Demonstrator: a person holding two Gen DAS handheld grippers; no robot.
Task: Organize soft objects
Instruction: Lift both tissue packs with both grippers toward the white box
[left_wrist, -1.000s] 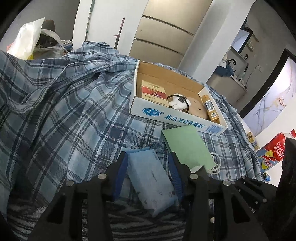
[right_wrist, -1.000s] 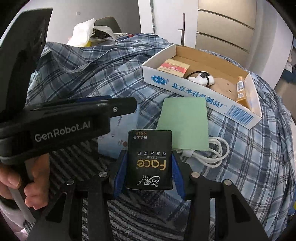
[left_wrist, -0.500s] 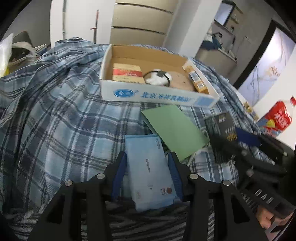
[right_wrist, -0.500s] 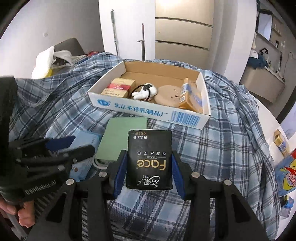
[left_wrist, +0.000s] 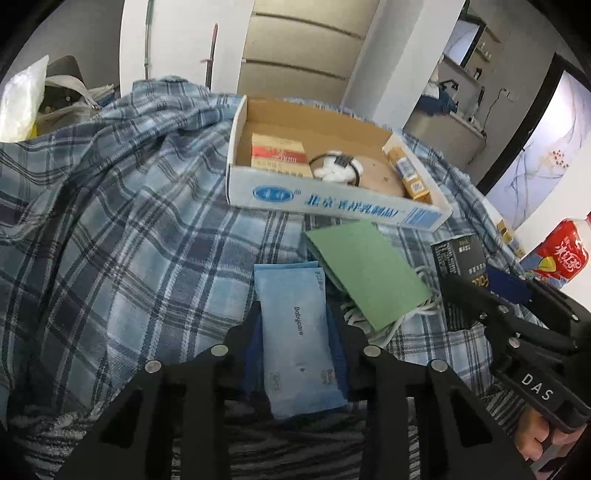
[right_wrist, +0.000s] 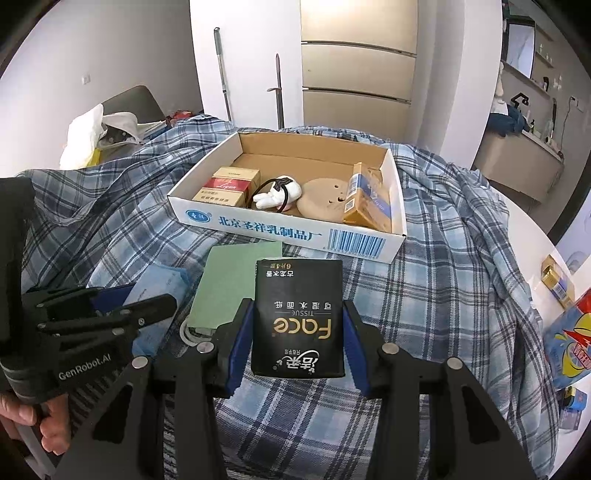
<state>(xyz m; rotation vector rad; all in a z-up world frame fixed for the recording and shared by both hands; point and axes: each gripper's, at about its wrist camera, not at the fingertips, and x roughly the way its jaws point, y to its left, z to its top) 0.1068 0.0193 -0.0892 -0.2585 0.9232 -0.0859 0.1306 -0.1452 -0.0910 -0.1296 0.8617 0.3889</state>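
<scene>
Both tongs are pinching a soft pack each: the left gripper (left_wrist: 295, 339) is clamping a pale blue wipes pack (left_wrist: 297, 332) between its blue-padded fingers, and the right gripper (right_wrist: 297, 332) is squeezing a black tissue pack (right_wrist: 299, 321) the same way. Each pack is being held above the plaid blanket (right_wrist: 443, 280), just short of the cardboard box (right_wrist: 288, 230), so neither is sitting in the box yet. By my judgement the sorting is sitting at its midpoint: both soft items are gripped, while carrying them over the near wall and letting go is what is remaining. Inside the box a red carton (right_wrist: 227, 184), a small white toy (right_wrist: 279, 195), a round tan disc (right_wrist: 325, 201) and a yellow carton (right_wrist: 364, 201) are lying already. A green sheet (left_wrist: 365, 273) and a white cable (right_wrist: 190, 332) are lying on the blanket between the tongs. The blue pack is looking flat and slightly crinkled; the black one is standing crisp, its gold lettering reading upside down.
</scene>
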